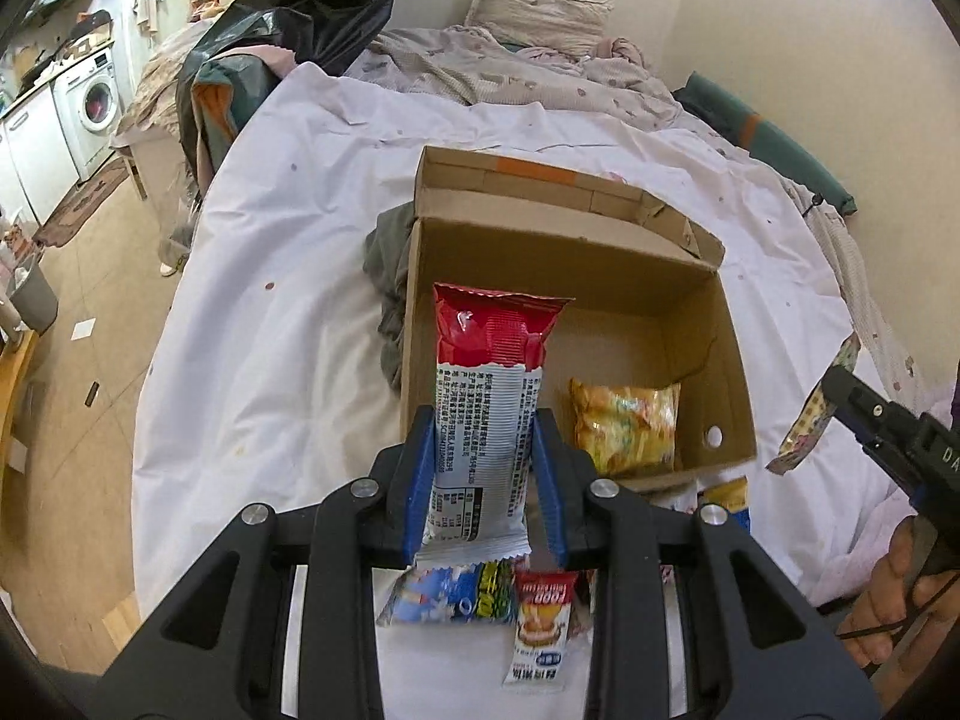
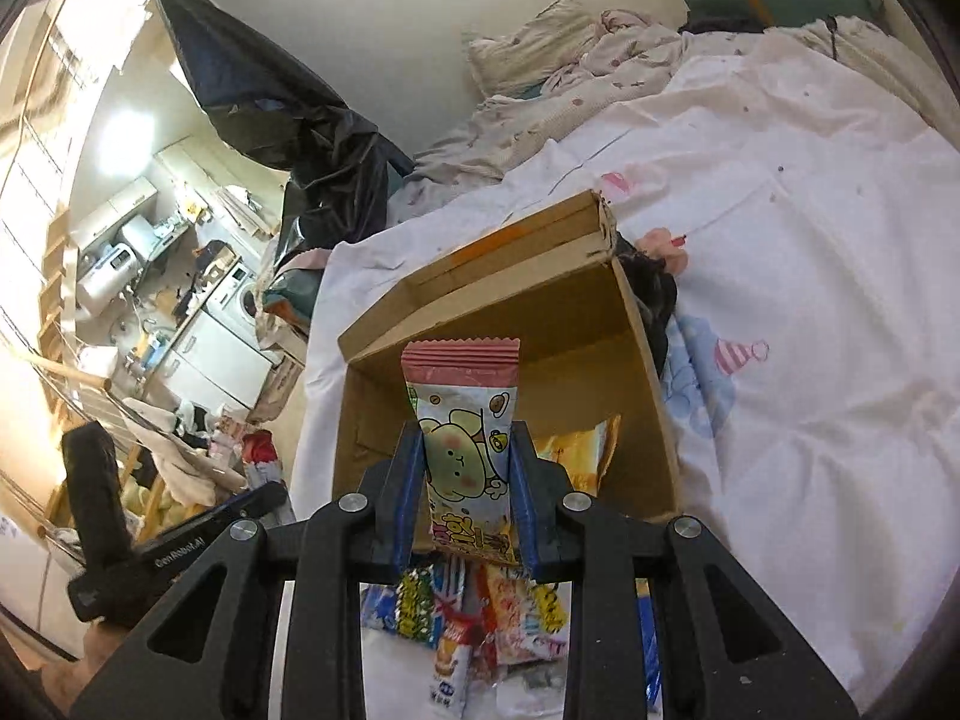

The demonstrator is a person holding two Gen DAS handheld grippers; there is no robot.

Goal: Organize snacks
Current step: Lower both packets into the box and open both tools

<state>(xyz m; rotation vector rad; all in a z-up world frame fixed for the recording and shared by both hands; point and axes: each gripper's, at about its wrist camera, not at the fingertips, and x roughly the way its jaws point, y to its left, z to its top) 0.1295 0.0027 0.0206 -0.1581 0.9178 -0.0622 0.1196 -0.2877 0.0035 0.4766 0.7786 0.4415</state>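
"GenRobot.AI" on left tool (image 2: 264,495); sachet (image 1: 540,612) reads "FOOD".

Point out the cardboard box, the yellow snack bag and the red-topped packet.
cardboard box (image 1: 729,360): left wrist view, right wall.
yellow snack bag (image 1: 624,426): left wrist view, middle of bag.
red-topped packet (image 1: 495,330): left wrist view, red upper part.

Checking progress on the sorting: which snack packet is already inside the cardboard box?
The yellow packet, lying on the cardboard box floor. The red-topped packet and cartoon packet are held in grippers.

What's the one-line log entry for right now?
left gripper: shut on red-and-white packet | right gripper: shut on cartoon packet | cardboard box: yellow packet inside | loose snacks: on bed
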